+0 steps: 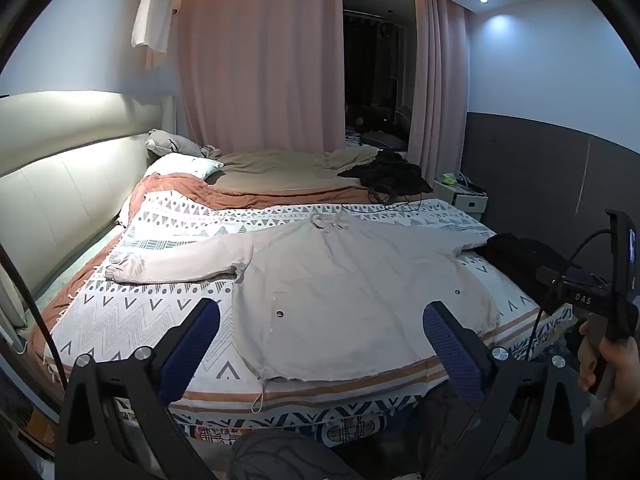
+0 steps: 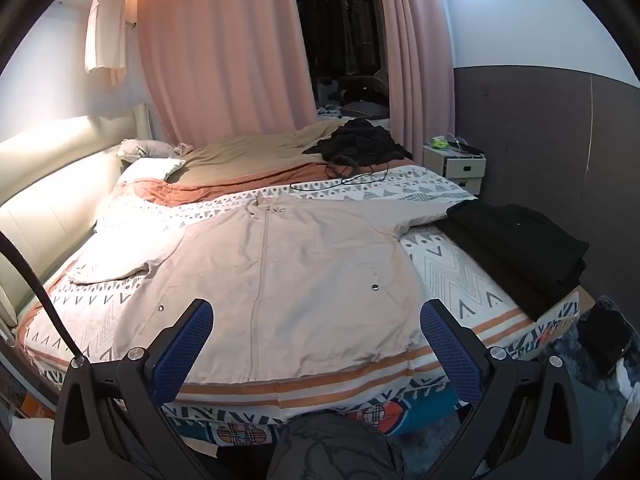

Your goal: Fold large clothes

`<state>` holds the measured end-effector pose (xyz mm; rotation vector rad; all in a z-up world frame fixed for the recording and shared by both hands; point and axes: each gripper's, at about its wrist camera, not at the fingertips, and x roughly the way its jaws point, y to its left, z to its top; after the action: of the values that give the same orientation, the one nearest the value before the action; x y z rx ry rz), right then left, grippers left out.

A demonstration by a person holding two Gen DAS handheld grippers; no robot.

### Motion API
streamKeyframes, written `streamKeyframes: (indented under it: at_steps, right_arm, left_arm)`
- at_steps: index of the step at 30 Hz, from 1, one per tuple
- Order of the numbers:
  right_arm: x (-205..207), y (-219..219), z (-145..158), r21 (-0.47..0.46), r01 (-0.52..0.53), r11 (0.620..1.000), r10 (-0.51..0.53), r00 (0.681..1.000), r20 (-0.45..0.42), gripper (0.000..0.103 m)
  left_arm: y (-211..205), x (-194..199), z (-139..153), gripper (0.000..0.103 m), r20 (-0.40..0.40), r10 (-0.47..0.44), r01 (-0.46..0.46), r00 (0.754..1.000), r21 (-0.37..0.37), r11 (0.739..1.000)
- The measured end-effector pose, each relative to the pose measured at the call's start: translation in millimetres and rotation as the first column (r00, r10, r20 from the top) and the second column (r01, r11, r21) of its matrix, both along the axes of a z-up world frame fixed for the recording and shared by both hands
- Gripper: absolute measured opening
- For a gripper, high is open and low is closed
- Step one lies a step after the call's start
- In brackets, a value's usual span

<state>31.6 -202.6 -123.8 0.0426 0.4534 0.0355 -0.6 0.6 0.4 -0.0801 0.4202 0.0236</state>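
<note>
The left gripper (image 1: 322, 330) hung in the air just above the near edge of the bed (image 1: 360, 390). Its two blue jaws were wide apart, and nothing was between them. The right gripper (image 2: 316, 328) hung the same way, with its jaws wide apart and holding nothing. In the left wrist view, a hand (image 1: 614, 376) at the right edge held the handle of the right gripper.

A big beige jacket (image 2: 280, 264) lay flat on the bed, front side up. Its bottom hem was close to the near edge of the bed, and its collar pointed away. A zipper ran up the middle. One sleeve (image 1: 176, 262) stretched out to the left on the patterned blanket (image 1: 132, 312). The other sleeve reached right, and its end went under a pile of folded black clothes (image 2: 520, 248) at the right side of the bed.

Farther back lay a white pillow (image 1: 186, 166) and a heap of dark clothes (image 2: 356, 140). A small white nightstand (image 2: 456, 166) stood beside the bed. Pink curtains (image 1: 260, 60) hung at the back.
</note>
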Motion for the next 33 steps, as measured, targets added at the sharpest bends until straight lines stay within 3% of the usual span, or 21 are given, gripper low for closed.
streamKeyframes:
  at_steps: [33]
  right_arm:
    - [-25, -10, -4, 0.012, 0.019, 1.0, -0.019, 1.0, -0.021, 0.103]
  left_arm:
    - [-13, -15, -11, 0.103, 0.019, -0.055, 0.055, 0.998, -0.021, 0.998]
